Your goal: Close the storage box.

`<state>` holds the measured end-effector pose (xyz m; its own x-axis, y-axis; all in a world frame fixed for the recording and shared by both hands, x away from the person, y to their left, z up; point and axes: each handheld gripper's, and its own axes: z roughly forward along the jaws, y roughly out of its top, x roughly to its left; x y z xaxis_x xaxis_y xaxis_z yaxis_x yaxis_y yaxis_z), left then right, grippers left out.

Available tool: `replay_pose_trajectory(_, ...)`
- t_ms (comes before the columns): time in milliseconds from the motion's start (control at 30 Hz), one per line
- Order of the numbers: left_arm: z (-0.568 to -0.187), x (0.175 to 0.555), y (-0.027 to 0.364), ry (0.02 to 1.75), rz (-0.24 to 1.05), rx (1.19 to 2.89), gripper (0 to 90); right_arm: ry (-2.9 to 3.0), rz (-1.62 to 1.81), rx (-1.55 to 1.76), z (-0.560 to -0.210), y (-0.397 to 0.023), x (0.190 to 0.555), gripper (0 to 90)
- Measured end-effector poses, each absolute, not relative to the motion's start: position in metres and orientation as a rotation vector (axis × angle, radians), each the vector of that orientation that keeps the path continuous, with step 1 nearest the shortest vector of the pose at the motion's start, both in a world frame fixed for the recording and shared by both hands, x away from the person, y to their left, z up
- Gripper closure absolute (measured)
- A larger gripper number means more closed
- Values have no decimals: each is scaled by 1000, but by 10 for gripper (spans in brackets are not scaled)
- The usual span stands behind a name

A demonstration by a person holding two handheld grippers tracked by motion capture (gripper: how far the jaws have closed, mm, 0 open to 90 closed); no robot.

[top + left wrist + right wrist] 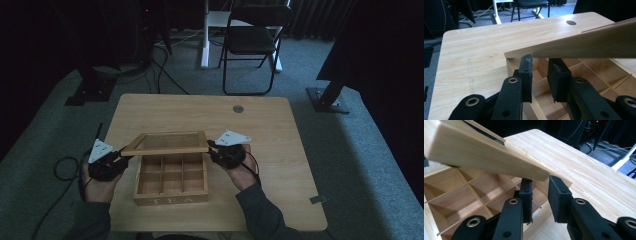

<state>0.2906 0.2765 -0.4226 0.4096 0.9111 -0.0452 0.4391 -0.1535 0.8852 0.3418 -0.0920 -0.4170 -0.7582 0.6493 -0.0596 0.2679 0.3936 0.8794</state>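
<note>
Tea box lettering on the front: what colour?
White "TEA" lettering on the light wooden tea box, best in the high view.

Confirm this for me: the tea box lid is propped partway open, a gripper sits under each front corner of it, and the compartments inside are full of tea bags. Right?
Not quite. The compartments are empty bare wood, as the right gripper view shows. The rest holds: the lid of the tea box is partway open, with the left gripper and right gripper at its front corners.
</note>
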Motion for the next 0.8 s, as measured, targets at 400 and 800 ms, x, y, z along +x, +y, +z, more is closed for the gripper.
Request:
replay_pose_trajectory(400, -429, 287, 277, 1187, 642, 1759, 740, 2272, 1330, 788, -423, -94, 338, 734)
replay_pose_trajectory(800, -434, 283, 278, 1181, 632, 1764, 740, 2283, 1363, 813, -429, -96, 335, 731)
